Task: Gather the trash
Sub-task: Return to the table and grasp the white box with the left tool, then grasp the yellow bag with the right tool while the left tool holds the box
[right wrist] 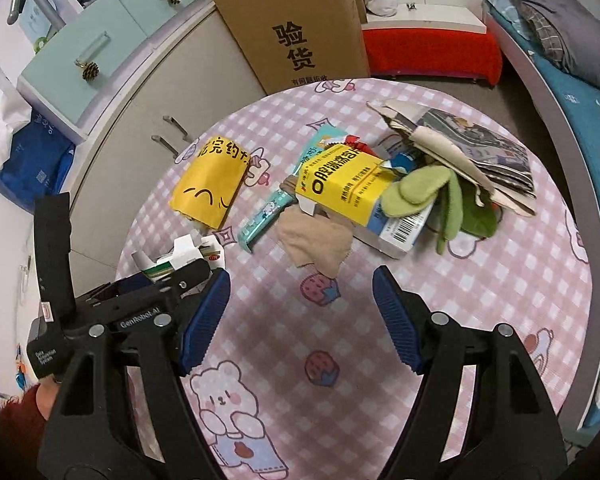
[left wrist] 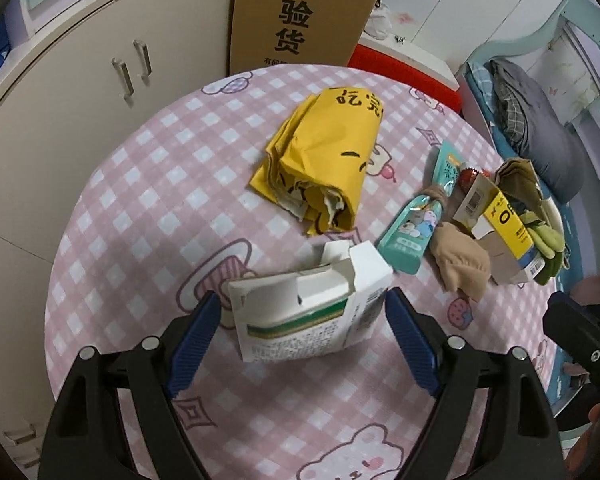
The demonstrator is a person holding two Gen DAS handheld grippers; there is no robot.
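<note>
A white-and-green carton [left wrist: 308, 308] with torn-open flaps lies on the round table's pink checked cloth [left wrist: 140, 200]. My left gripper [left wrist: 304, 298] straddles it, open, each blue pad a small gap away from the carton's sides. In the right wrist view the carton [right wrist: 188, 260] peeks out beyond the left gripper's black body. My right gripper [right wrist: 302, 274] hangs open over bare cloth, nothing between its fingers, just short of a beige sock [right wrist: 316, 244]. Beyond lie a yellow paper bag [right wrist: 210, 182], a teal tube [right wrist: 268, 212], a yellow-and-blue box [right wrist: 356, 196] and a green glove [right wrist: 432, 196].
Folded newspaper and torn cardboard [right wrist: 484, 152] lie at the table's far right. A tall cardboard box [right wrist: 296, 28] stands behind the table, a beige cabinet [right wrist: 140, 112] to the left, a red stool [right wrist: 432, 52] behind, and a bed [right wrist: 572, 100] to the right.
</note>
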